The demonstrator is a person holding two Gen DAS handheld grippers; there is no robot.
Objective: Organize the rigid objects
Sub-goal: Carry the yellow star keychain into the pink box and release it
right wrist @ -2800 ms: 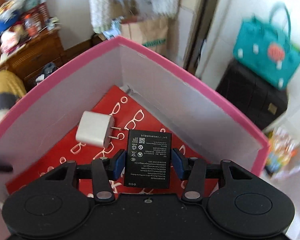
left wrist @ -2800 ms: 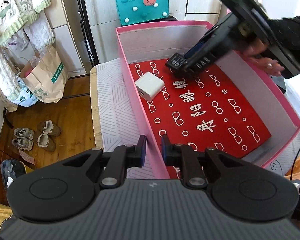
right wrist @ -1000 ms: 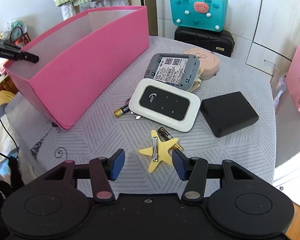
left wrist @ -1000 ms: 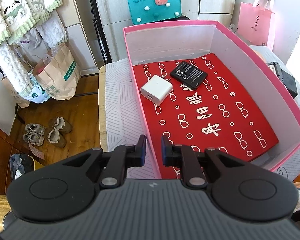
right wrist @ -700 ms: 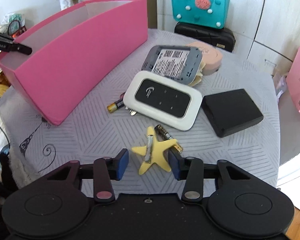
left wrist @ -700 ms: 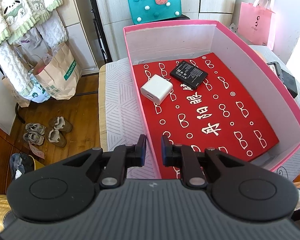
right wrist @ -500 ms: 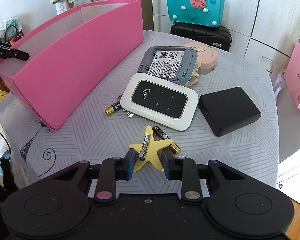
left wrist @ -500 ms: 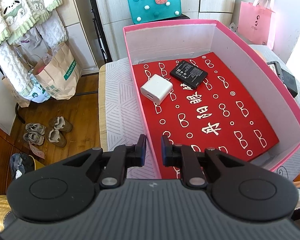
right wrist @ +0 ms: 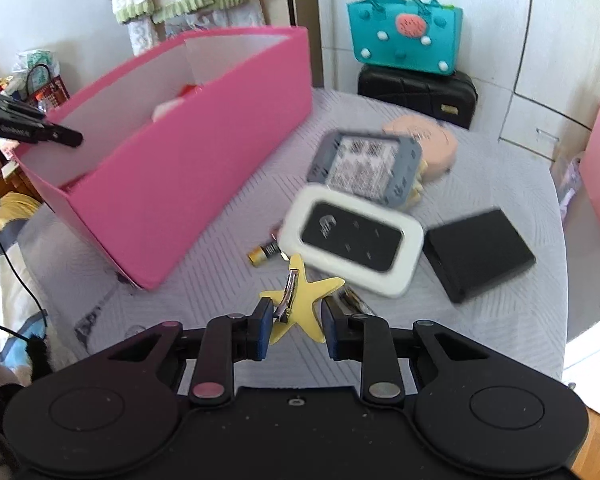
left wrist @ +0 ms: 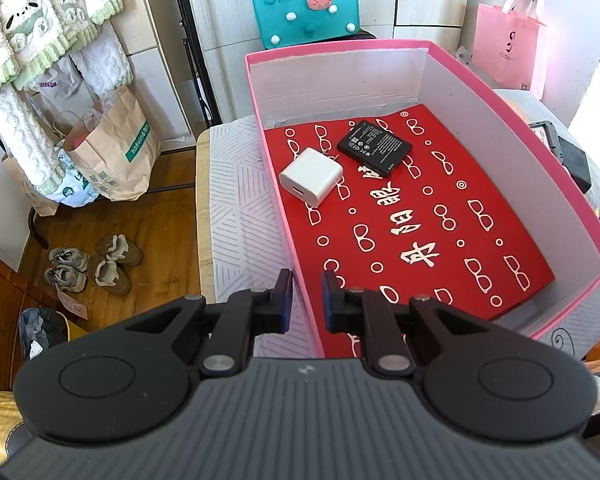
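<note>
The right claw [right wrist: 293, 322] had just been closing, and its pads were clamped on the yellow star hair clip [right wrist: 300, 300], which sat between the fingers above the desk [right wrist: 480, 340]. At about 1 o'clock from the star lay the white pocket router [right wrist: 354, 238]; the grey back cover [right wrist: 366, 168] was at 12 o'clock beyond it, overlapping a peach round case [right wrist: 440, 146]. A black box [right wrist: 478, 250] sat at 2 o'clock, and a battery [right wrist: 263, 254] lay just beside the router at 11 o'clock.

The left claw [left wrist: 305, 298] was pinched together over the near wall of the pink box [left wrist: 380, 46]; whether the pads pressed the wall I could not tell. Inside, on the red lining, the white charger [left wrist: 311, 176] lay at 12 o'clock and the black phone battery [left wrist: 375, 147] just beside it at 1 o'clock.
</note>
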